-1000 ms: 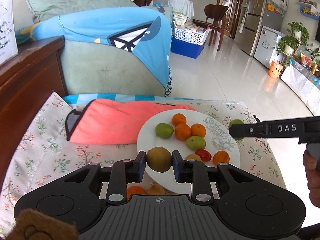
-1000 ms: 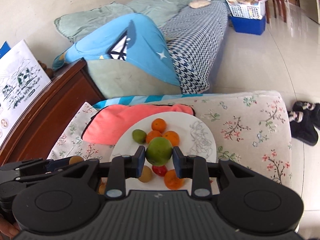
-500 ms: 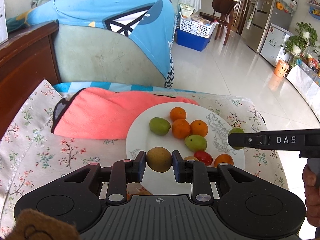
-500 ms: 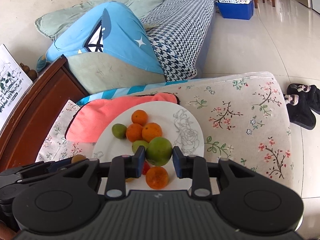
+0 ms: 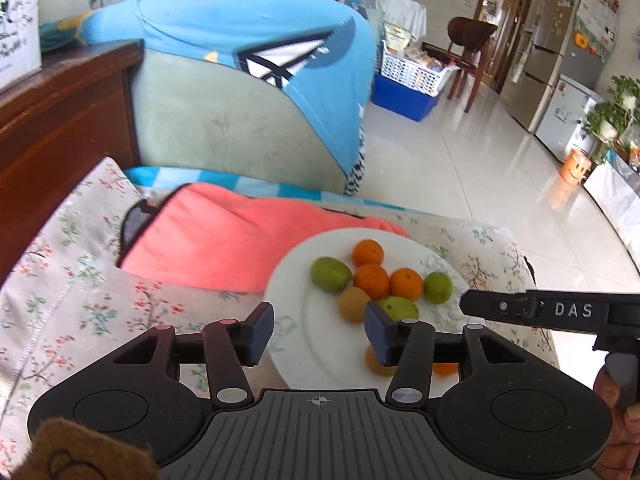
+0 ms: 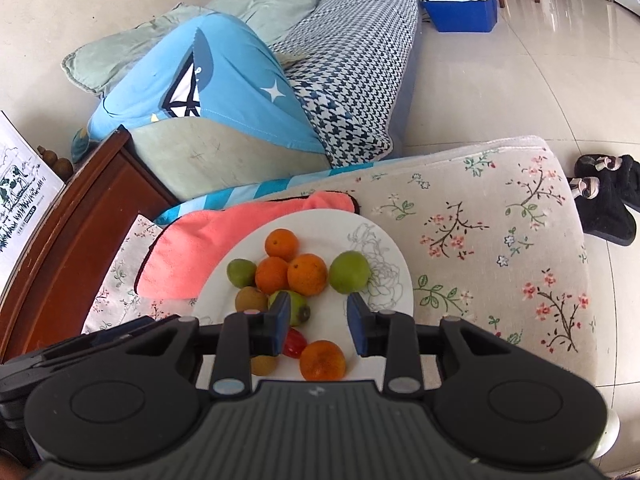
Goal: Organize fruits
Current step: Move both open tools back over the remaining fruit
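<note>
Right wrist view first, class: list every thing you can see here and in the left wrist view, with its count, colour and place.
plate: one, white, on the floral cloth
oranges: four, orange, three clustered mid-plate, one at the near edge
green fruits: three, green, around the orange cluster
brown fruits: two, brownish, left side of the plate
red fruit: one, red, near side of the plate
towel: one, pink, under the plate's far left rim
floral cloth: one, cream with flowers, under everything
slippers: two, black, on the floor at right
left gripper: one, black, open and empty over the plate
right gripper: one, black, open and empty over the plate
</note>
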A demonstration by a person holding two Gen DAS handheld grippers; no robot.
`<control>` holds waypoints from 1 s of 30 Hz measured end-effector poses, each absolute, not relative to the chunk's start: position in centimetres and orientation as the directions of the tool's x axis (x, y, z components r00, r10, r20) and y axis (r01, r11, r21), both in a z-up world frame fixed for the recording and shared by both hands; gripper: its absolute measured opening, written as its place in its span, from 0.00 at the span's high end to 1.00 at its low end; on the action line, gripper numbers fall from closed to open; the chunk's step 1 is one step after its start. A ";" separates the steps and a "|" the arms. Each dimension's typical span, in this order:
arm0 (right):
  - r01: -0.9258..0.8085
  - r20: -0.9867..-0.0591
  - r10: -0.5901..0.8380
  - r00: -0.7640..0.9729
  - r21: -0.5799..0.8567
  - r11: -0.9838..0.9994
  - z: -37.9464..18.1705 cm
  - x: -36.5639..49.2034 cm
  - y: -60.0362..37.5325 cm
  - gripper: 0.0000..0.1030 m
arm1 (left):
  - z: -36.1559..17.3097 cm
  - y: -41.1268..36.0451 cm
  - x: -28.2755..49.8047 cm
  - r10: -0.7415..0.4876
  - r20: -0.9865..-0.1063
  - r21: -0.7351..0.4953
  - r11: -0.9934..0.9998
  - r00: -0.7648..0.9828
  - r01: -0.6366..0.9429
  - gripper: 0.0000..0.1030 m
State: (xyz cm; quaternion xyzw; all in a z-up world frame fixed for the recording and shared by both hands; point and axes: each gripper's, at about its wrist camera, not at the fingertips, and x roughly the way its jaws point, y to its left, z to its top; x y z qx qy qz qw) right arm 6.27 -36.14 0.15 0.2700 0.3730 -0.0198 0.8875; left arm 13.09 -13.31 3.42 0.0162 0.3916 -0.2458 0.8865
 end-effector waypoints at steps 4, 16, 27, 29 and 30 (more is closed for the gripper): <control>0.213 -0.666 0.174 0.726 0.458 0.863 0.7 6.1 -35.6 0.68 | 4.4 -12.1 13.3 -0.411 -0.706 -0.166 0.888 0.577 0.429 0.48; 0.094 -0.648 0.247 0.721 0.444 0.891 2.1 4.9 -31.9 0.68 | 5.3 -7.3 12.2 -0.334 -0.721 -0.108 0.919 0.607 0.378 0.46; -0.070 -0.678 0.340 0.652 0.393 0.917 1.1 3.5 -25.6 0.68 | 4.6 -3.9 11.8 -0.267 -0.752 -0.045 0.933 0.603 0.356 0.46; -0.094 -0.684 0.350 0.641 0.382 0.919 0.9 3.5 -24.6 0.68 | 4.4 -3.4 11.9 -0.252 -0.762 -0.039 0.938 0.597 0.345 0.46; -0.105 -0.686 0.356 0.634 0.380 0.919 0.7 3.5 -24.2 0.68 | 4.2 -3.2 11.9 -0.244 -0.766 -0.033 0.939 0.594 0.343 0.46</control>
